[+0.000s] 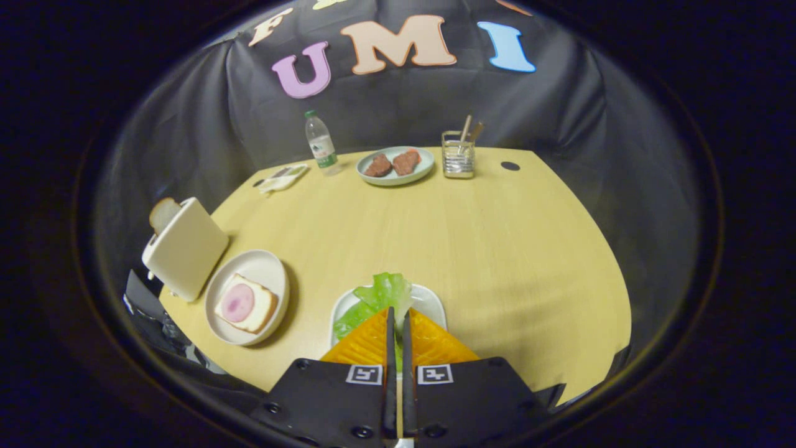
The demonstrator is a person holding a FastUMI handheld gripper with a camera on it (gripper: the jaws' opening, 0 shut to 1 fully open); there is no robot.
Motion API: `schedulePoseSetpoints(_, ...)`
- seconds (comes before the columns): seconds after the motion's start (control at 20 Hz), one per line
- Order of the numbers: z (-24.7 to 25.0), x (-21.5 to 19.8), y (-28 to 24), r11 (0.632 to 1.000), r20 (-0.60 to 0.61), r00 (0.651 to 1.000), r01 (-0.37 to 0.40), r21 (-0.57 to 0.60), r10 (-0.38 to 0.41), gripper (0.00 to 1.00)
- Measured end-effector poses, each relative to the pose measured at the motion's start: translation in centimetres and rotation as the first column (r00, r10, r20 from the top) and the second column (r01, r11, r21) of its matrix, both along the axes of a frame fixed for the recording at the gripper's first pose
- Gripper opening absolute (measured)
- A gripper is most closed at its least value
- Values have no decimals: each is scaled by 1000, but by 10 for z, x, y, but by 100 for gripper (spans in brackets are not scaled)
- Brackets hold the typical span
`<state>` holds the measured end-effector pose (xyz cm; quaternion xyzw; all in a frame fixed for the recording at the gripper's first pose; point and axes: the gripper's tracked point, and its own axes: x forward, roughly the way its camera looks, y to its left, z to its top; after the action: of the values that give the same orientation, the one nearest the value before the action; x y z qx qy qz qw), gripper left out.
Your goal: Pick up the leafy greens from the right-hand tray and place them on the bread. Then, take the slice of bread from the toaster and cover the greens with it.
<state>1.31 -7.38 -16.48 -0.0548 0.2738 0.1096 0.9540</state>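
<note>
My gripper is shut on the leafy greens, a light green lettuce leaf that sticks out just beyond the fingertips. Under it lies the white tray, close in front of me. To the left a round white plate holds a slice of bread topped with a pink round of ham. Left of that plate stands a cream toaster, and a second slice of bread pokes out of its top.
At the far side of the wooden table stand a water bottle, a plate with two brown patties and a glass holder with sticks. A small packet lies far left. A dark round hole marks the far right.
</note>
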Motion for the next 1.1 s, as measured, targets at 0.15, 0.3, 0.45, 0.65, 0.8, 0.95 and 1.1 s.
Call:
schedulePoseSetpoints(0.15,17,-12,28,999,9,999,-37,24,37,7)
schedulePoseSetpoints(0.3,29,-22,67,995,17,996,-83,63,82,7)
schedulePoseSetpoints(0.45,39,-34,115,980,21,990,-144,136,142,7)
schedulePoseSetpoints(0.65,40,-45,184,946,16,969,-244,213,246,7)
schedulePoseSetpoints(0.8,32,-49,229,922,-4,952,-294,253,305,7)
schedulePoseSetpoints(0.95,21,-52,264,902,-39,944,-299,311,327,7)
schedulePoseSetpoints(1.1,-17,-51,272,916,-113,947,-252,311,299,7)
